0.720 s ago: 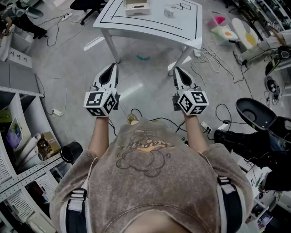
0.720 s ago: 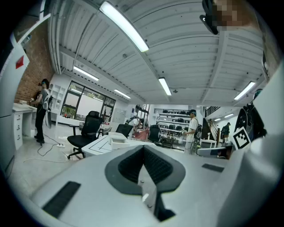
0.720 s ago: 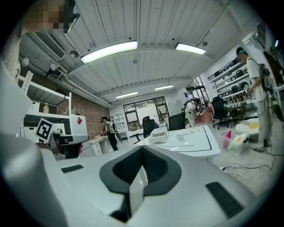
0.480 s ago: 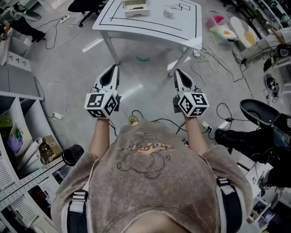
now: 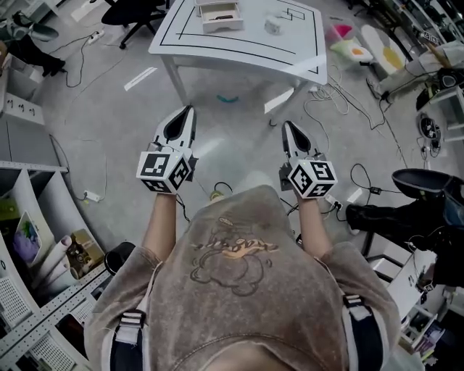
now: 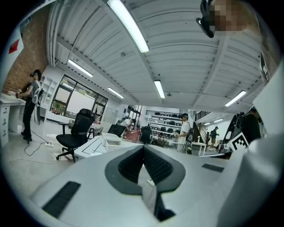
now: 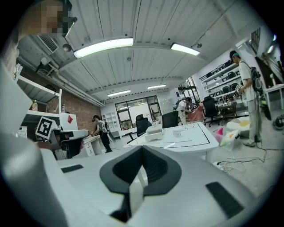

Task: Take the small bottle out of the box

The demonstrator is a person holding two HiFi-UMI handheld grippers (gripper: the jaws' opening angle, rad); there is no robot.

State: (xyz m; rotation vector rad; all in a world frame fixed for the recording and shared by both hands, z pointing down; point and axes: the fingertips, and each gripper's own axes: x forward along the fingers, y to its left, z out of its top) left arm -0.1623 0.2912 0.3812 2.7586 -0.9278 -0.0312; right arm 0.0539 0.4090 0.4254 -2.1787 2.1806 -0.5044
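Note:
A white table [image 5: 239, 47] with black lines stands ahead of me, beyond both grippers. On its far side sits an open white box [image 5: 220, 13] with something dark inside, too small to identify. A small white object [image 5: 273, 25] lies to the right of the box. My left gripper [image 5: 188, 109] and right gripper [image 5: 287, 124] hover over the floor short of the table, both shut and empty. The left gripper [image 6: 143, 147] looks toward the table [image 6: 95, 144] and box [image 6: 111, 138]. Past the right gripper [image 7: 142, 147] I see the table [image 7: 177, 137] and box [image 7: 154, 131].
Cables [image 5: 348, 94] trail over the floor right of the table. A teal item [image 5: 228, 98] lies under it. Shelving [image 5: 29, 239] stands at my left, a black chair seat [image 5: 428, 185] at my right, an office chair [image 5: 134, 9] far left. People stand in the background [image 7: 246, 95].
Both grippers stay shut and side by side. The right one sits slightly lower in the head view, and the floor scene has shifted a little as the head moved.

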